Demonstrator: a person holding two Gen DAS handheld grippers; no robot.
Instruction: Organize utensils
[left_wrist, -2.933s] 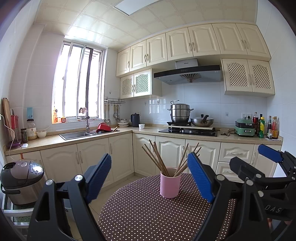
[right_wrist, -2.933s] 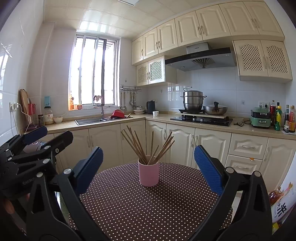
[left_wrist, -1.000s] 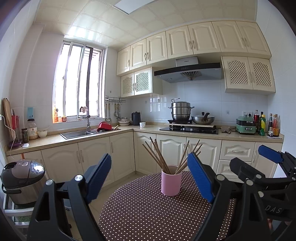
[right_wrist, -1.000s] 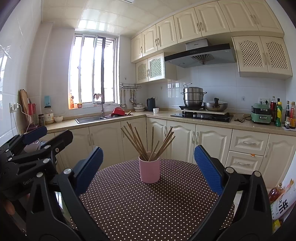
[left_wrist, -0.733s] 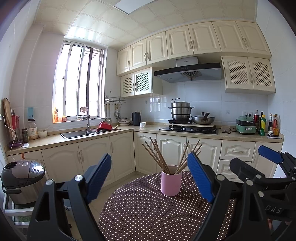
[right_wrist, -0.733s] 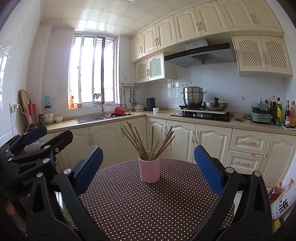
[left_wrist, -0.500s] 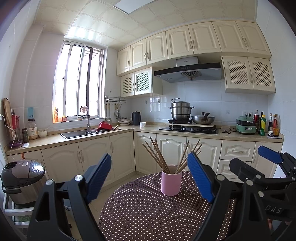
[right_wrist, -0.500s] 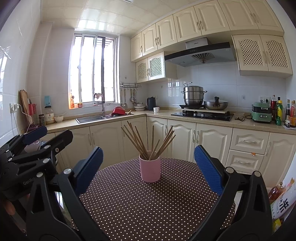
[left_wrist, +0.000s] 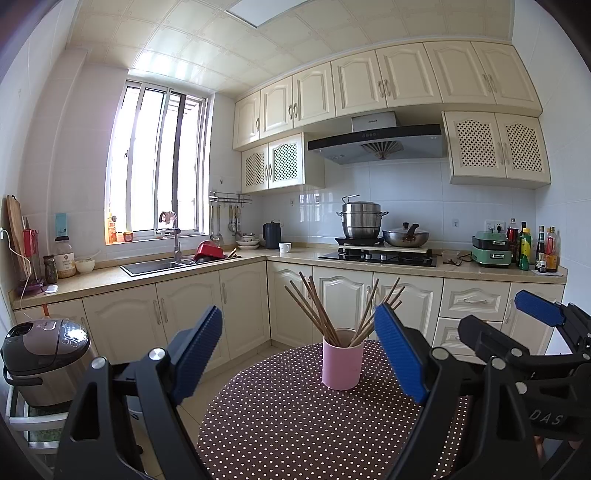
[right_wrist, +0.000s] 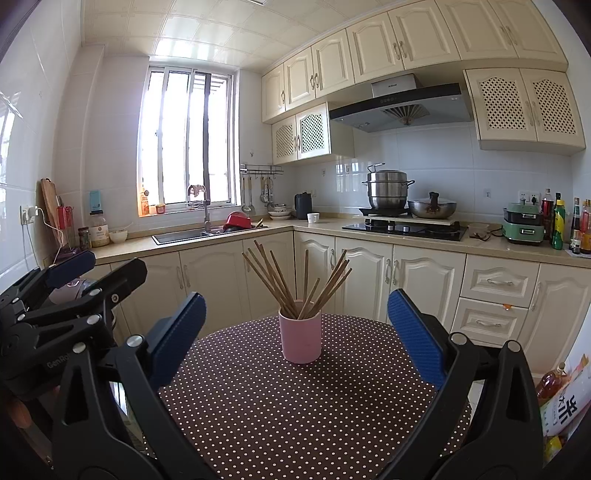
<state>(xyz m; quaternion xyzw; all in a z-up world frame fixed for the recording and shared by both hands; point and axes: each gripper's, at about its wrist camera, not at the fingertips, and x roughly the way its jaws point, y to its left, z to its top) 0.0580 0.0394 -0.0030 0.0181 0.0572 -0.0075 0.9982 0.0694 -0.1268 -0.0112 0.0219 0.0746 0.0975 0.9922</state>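
A pink cup (right_wrist: 299, 338) stands upright on the round table (right_wrist: 295, 413) (brown cloth with white polka dots), near the table's far edge and roughly centred between its left and right edges. The cup holds a bundle of wooden chopsticks (right_wrist: 295, 280), which fan outward above its rim. The left gripper (left_wrist: 295, 354) is held above the near left part of the table with its blue-padded fingers (left_wrist: 197, 347) spread wide apart and nothing between them; the cup shows in the gap, well beyond the fingertips. The right gripper (right_wrist: 295, 332) is held above the near edge, its blue pads (right_wrist: 415, 338) likewise spread wide and empty, framing the cup without touching it. Both grippers sit side by side, pointing toward the kitchen counter (right_wrist: 406, 236).
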